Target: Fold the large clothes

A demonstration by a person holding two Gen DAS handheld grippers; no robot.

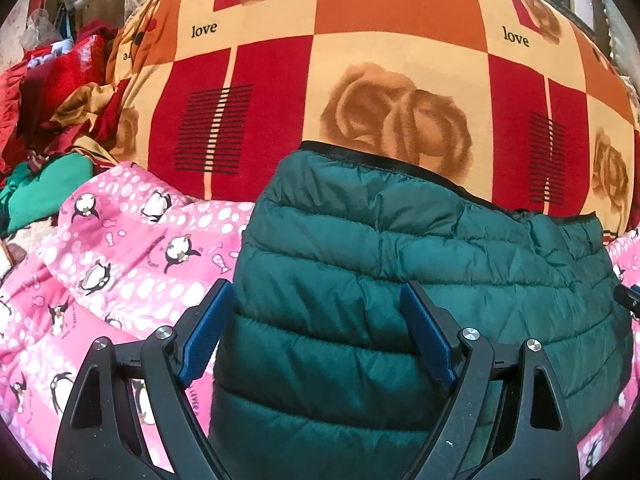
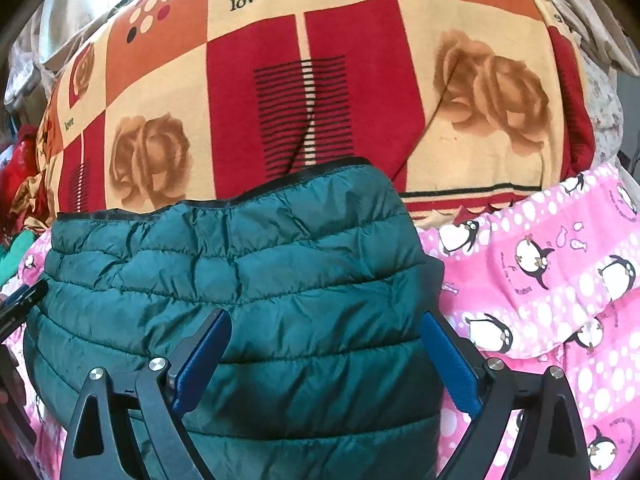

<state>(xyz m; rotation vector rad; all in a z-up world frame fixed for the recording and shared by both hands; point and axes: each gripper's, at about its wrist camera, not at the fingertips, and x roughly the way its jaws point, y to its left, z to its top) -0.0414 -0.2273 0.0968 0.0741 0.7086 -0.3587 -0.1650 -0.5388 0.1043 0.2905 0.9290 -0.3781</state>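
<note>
**Both tongs spread over green puffer jacket**

Left tongs point(image 1: 316, 328) and right tongs point(image 2: 326, 354) spread wide, pinching nothing, side by side over the jacket's point(image 1: 400, 264) near part. Jacket lies directly ahead on the pink penguin blanket point(image 1: 132, 248), long axis crosswise, black-trimmed edge far, against the rose-print blanket point(image 1: 360, 60). Quilted, shiny, puffy, slippery-looking. Left tongs sit at its left edge, right tongs at its right.

A pink penguin-print blanket point(image 1: 132, 256) covers the near surface, a green quilted jacket point(image 1: 400, 280) lying on it; a rose-patterned blanket point(image 1: 360, 60) lies beyond.
</note>
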